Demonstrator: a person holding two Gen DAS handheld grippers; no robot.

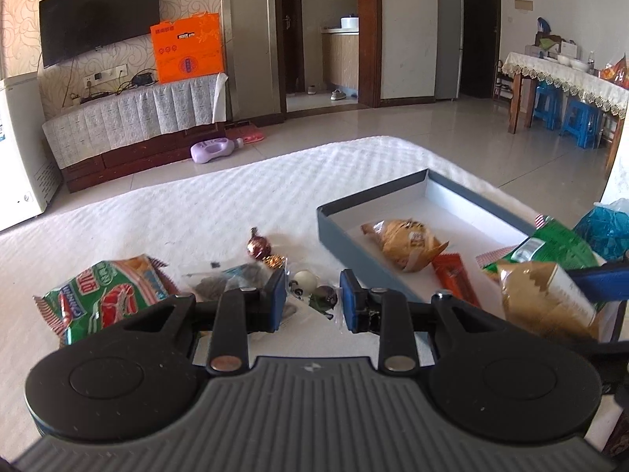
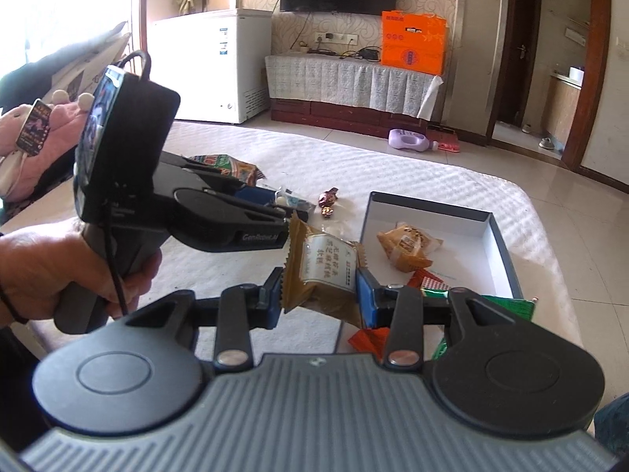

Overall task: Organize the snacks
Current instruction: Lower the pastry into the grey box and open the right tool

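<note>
Currently the right gripper [image 2: 319,295] is clenched on a brown pastry packet [image 2: 320,273], held in the air just short of the near-left corner of the grey box [image 2: 505,253]. The grip sits low on the packet, on crinkled wrapper; in my judgement the film could slip or the packet tilt out before it clears the box wall. A second risk: the left gripper [image 1: 312,301] hangs close beside it, so the two tools could knock together over the box edge.

That left gripper is released, jaws apart and empty, above a clear bag of small sweets [image 1: 314,289] on the white bedcover [image 1: 196,212].

Box contents: one tan pastry packet [image 1: 405,242], an orange bar wrapper [image 1: 456,279] and a green packet [image 1: 550,246] at the near end.

Outside the box: a green-and-red snack bag [image 1: 100,295] and a dark red foil candy [image 1: 258,246].
</note>
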